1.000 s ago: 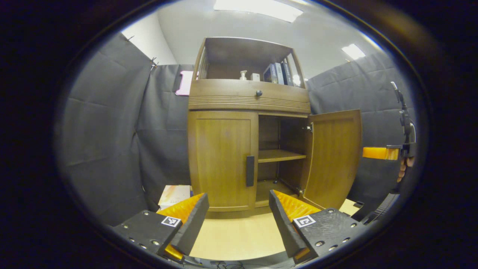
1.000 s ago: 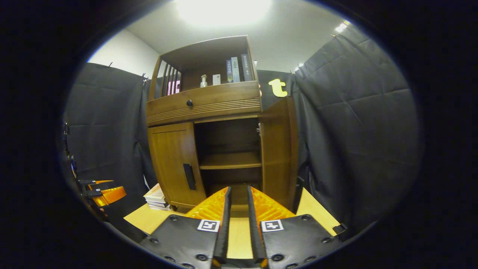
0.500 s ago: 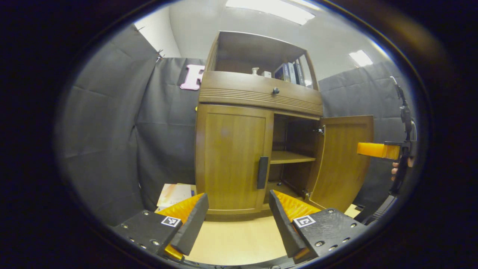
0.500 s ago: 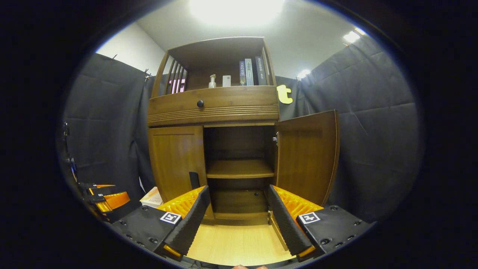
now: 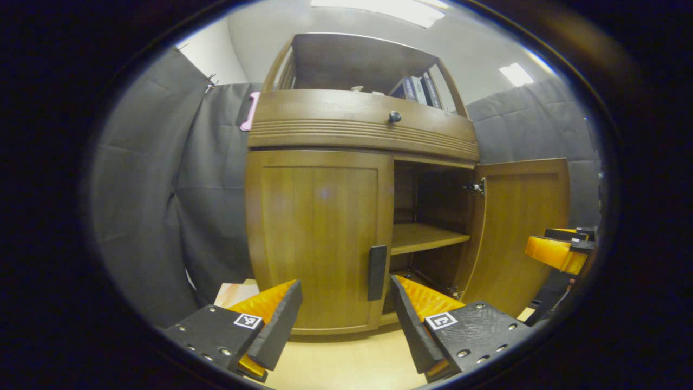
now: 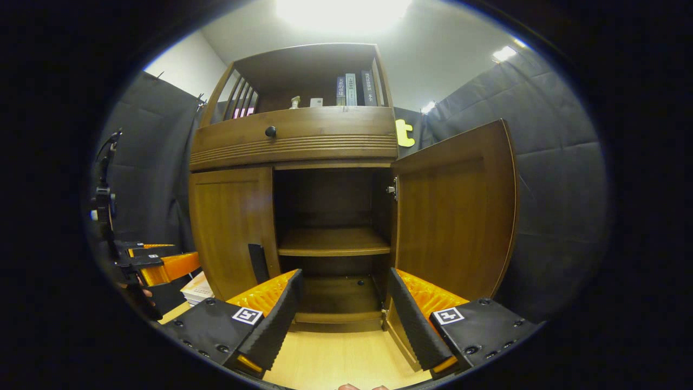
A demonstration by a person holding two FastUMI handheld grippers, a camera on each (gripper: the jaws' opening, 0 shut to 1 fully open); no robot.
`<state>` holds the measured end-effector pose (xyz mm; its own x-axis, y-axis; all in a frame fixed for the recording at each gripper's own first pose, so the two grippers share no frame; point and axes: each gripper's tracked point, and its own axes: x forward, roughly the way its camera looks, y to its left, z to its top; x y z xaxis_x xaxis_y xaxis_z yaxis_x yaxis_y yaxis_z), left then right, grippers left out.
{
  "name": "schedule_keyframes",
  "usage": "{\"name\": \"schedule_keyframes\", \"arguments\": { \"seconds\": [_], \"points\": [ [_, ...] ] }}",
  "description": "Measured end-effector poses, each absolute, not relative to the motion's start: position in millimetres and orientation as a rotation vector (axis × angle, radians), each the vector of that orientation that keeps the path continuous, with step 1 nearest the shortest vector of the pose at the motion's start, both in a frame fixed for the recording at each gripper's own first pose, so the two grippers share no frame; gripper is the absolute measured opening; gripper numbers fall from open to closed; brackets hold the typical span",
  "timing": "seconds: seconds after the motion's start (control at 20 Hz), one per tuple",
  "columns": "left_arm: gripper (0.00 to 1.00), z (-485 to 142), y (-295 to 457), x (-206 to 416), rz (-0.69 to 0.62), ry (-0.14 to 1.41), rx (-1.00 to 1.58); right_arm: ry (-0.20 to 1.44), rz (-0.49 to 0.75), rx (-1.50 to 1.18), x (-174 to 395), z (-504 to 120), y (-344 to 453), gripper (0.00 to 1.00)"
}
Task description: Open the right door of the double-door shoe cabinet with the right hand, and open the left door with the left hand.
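closer now than a second ago, the left tongs have advanced on the shut left door, spread wide with its dark handle just beyond their gap, likely lining up to pull it. right door stands swung out, so the right tongs, spread and empty, hang back. the far side of the open door and its handle are hidden
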<state>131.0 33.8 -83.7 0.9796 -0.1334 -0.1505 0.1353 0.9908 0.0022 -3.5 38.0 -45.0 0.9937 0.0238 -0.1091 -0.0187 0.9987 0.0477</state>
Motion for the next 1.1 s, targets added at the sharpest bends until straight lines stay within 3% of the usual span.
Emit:
{"name": "schedule_keyframes", "arguments": {
  "seconds": [0.4, 0.9, 1.1],
  "points": [
    [0.90, -123, -8, 213, -0.107, 0.204, 0.004, 0.120, 0.092, 0.030, 22, -60, 40, 0.94],
    [0.90, -158, -15, 266, -0.042, 0.234, 0.068, 0.127, 0.187, -0.003, 55, -73, 47, 0.94],
    [0.49, -158, -24, 278, -0.023, 0.242, 0.033, 0.103, 0.248, -0.018, 65, -70, 59, 0.94]
  ]
}}
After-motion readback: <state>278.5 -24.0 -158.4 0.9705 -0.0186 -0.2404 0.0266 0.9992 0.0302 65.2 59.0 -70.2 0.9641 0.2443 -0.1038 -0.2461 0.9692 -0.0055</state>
